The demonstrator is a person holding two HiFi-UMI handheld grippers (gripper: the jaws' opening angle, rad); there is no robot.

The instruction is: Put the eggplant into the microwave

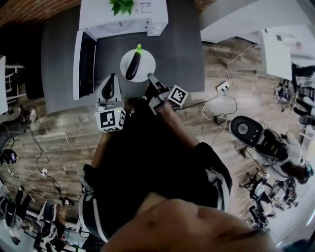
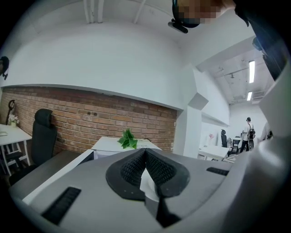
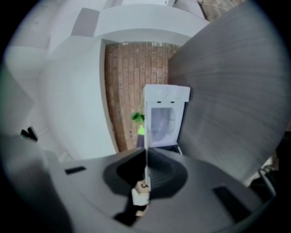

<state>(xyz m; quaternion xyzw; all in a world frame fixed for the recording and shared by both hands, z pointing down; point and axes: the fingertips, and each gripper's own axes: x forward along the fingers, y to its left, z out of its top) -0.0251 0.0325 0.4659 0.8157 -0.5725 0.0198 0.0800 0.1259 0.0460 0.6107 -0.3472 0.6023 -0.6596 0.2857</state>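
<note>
A dark purple eggplant (image 1: 133, 65) with a green stem lies on a white plate (image 1: 146, 61) on the grey table (image 1: 182, 44), just in front of the white microwave (image 1: 123, 17). The microwave's door (image 1: 84, 64) stands open to the left. My right gripper (image 1: 150, 77) is shut on the plate's right rim; in the right gripper view the plate (image 3: 146, 136) runs edge-on between the jaws of the right gripper (image 3: 146, 159), with the eggplant's green tip (image 3: 141, 130) and the microwave (image 3: 166, 118) beyond. My left gripper (image 1: 112, 78) hovers left of the plate, the left gripper (image 2: 145, 152) shut at its tips.
A green plant (image 1: 122, 6) sits on top of the microwave. The open door juts out along the table's left side. Cables and a power strip (image 1: 222, 87) lie on the wood floor to the right. A black chair (image 2: 43, 132) stands by the brick wall.
</note>
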